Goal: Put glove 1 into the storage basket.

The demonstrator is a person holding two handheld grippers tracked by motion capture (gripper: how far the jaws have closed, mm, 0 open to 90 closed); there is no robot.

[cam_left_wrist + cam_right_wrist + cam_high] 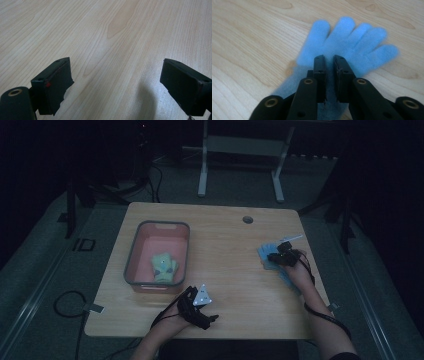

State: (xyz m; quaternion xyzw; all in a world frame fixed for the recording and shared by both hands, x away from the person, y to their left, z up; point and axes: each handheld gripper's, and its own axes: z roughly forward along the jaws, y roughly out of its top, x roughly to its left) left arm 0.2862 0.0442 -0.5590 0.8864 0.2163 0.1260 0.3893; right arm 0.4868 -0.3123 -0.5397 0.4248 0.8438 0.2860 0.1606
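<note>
Gloves: two; one blue glove [352,47] flat on the desk [225,250], one yellow-green glove [164,267] in the single pink bin [135,255].
Right hand-held gripper [329,62]: jaws nearly closed, pinching the blue glove.
Left hand-held gripper [115,82]: jaws wide apart, holding nothing, over bare desk.

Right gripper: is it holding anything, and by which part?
Yes. The right gripper is shut on the blue glove, jaws pinching it at the palm, just below the fingers. The left gripper is open over bare table.

Dim room, grey carpet floor [45,270], white desk frame [240,160] behind
</note>
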